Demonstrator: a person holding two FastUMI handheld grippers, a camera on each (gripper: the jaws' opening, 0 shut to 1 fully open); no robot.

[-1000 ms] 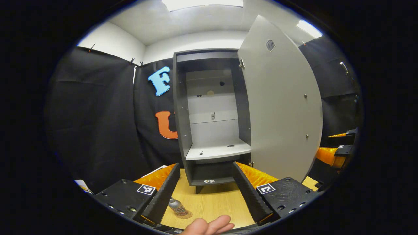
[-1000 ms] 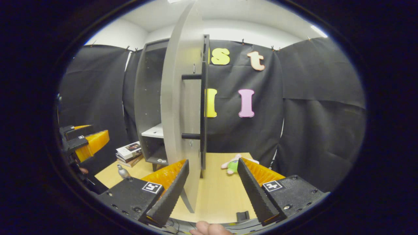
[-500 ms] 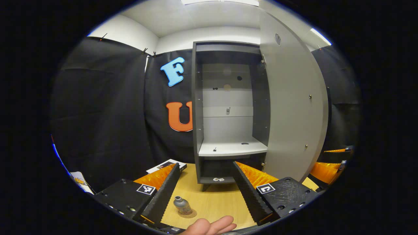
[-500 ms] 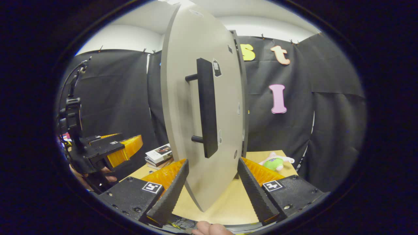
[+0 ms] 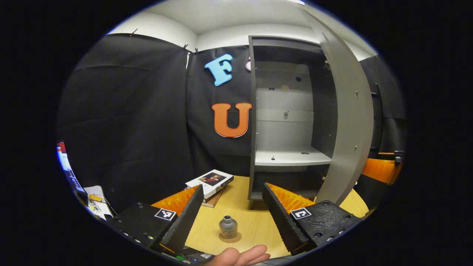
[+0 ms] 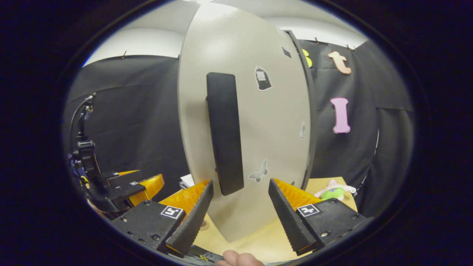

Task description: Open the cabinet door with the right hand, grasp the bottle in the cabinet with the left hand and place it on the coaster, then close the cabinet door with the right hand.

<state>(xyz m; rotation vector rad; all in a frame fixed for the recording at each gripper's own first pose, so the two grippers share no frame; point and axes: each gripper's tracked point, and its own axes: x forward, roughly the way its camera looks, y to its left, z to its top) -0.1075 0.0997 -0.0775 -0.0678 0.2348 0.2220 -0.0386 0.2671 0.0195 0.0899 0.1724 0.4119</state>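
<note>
No legible writing on the stickers or book covers. Small round-bodied metal bottle point(image 5: 228, 226) stands upright on a thin round coaster point(image 5: 230, 237), on the wood-grain table point(image 5: 240, 207), between the left gripper point(image 5: 232, 218) fingers (spread wide, touching nothing). Grey cabinet point(image 5: 292, 111) ahead-right, door point(image 5: 347, 122) partly open, white shelf bare. Stacked books point(image 5: 210, 181) ahead-left. Right gripper point(image 6: 240, 212) spread, facing the door's long black bar handle point(image 6: 224, 133), butterfly sticker point(image 6: 258, 173) just beside it.
</note>
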